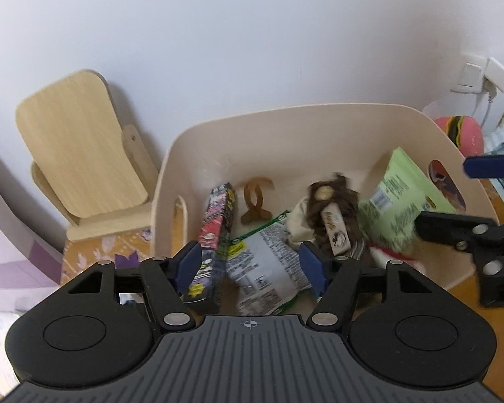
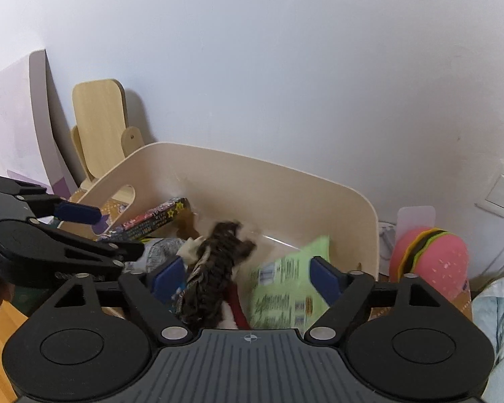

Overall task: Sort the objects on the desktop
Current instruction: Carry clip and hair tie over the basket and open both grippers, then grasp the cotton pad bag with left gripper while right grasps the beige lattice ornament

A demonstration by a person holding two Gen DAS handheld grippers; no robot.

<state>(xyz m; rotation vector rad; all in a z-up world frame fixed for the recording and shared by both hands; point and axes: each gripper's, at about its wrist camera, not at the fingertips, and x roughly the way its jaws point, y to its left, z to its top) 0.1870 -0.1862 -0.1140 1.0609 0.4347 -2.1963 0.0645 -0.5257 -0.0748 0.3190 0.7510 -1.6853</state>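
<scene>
A beige plastic bin [image 1: 319,121] holds several items: a dark patterned box [image 1: 215,228], a brown hair claw [image 1: 255,201], a white-and-green snack bag [image 1: 265,268], a brown braided plush [image 1: 332,211] and a light green packet [image 1: 400,201]. My left gripper [image 1: 250,265] is open and empty above the bin's near side. My right gripper [image 2: 248,278] is open over the bin [image 2: 285,188], with the brown plush [image 2: 215,268] and green packet [image 2: 285,285] lying below, between its fingers. The plush is blurred. The right gripper also shows in the left wrist view [image 1: 470,201].
A wooden stand [image 1: 80,154] leans against the white wall left of the bin. A pink burger-shaped toy [image 2: 430,258] sits right of the bin, by a light blue cloth [image 2: 497,319]. A wall socket with plug [image 1: 484,77] is at the right. A lilac panel [image 2: 16,117] stands far left.
</scene>
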